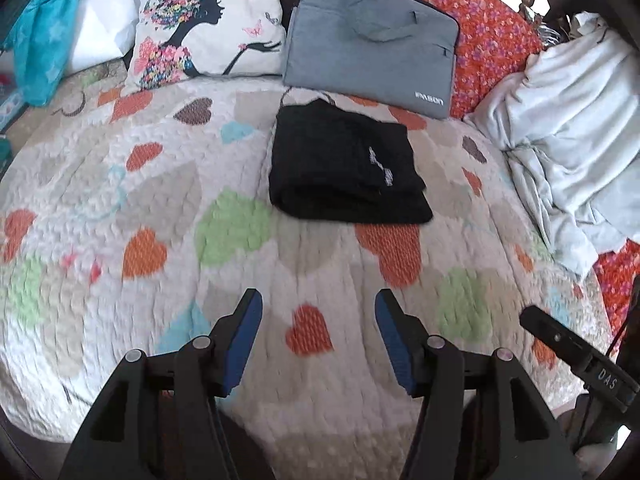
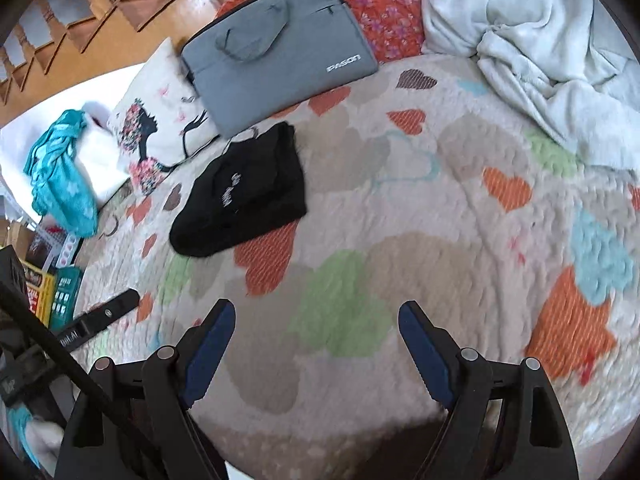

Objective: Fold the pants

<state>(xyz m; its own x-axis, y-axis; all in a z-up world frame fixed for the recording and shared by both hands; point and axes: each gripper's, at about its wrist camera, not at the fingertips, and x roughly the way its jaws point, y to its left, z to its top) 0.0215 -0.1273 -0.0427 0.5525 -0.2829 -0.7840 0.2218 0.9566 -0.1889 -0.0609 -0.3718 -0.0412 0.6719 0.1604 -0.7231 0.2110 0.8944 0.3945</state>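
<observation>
Toward the far edge of the bed (image 1: 120,208), the black pants (image 1: 344,168) lie folded into a compact stack on the heart-patterned quilt, just in front of a grey laptop sleeve (image 1: 372,52), possibly touching it. The left gripper (image 1: 318,320) and right gripper (image 2: 316,332) hover over the near edge, both spread wide with nothing between their blue pads, well apart from the pants.
</observation>
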